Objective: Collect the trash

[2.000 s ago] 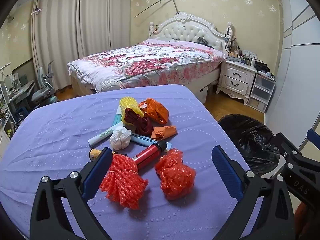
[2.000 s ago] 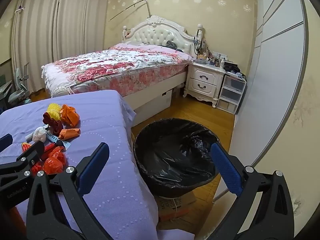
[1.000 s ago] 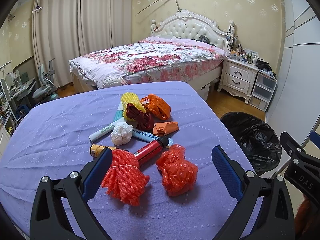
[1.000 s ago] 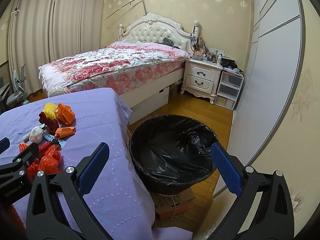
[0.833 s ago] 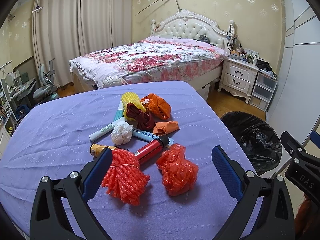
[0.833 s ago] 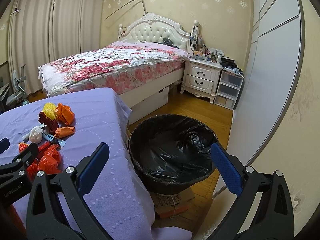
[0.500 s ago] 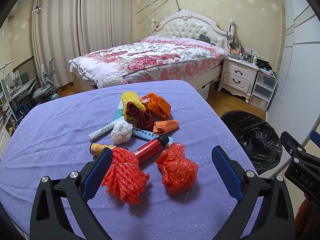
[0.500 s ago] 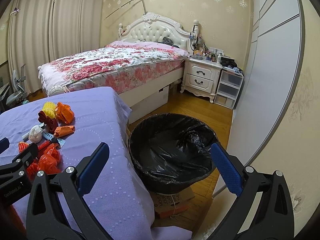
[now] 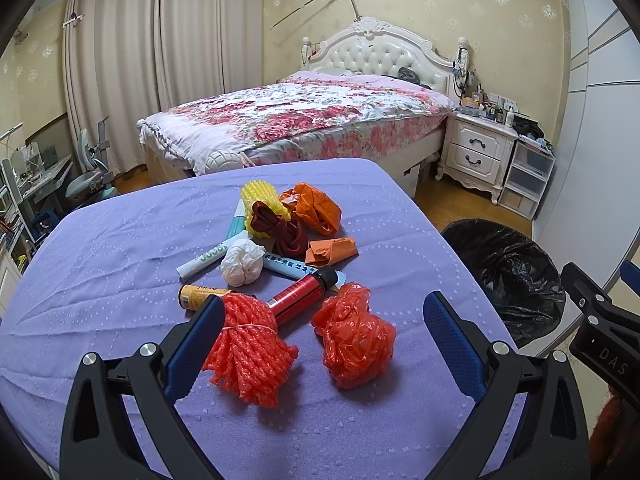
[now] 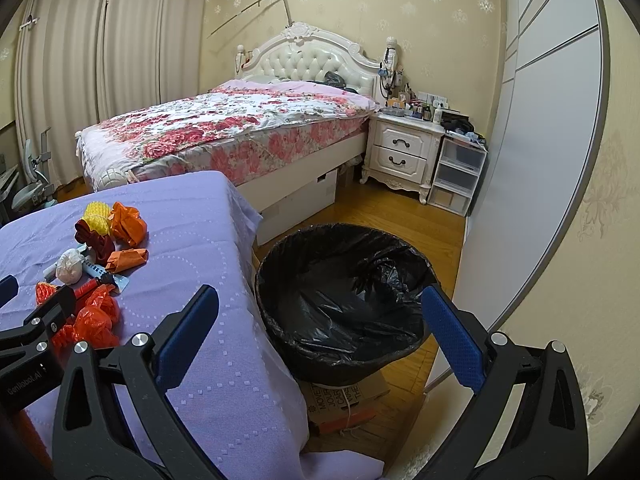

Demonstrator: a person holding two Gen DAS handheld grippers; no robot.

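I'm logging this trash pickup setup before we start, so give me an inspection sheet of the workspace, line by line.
Surface: table under a purple cloth, wrinkled, trash piled near its middle.
Job's things: red foam net bundle and crumpled red plastic bag nearest the left tongs; red tube, white paper wad, orange bag, yellow foam net behind them; bin with black liner on the floor beside the table.
Clutter: flattened cardboard under the bin.
Grippers: left tongs open, over the red bundle and bag, holding nothing; right tongs open, facing the bin, holding nothing.
Cables: nothing seen.
Surroundings: bed with floral cover, white nightstand, curtains.
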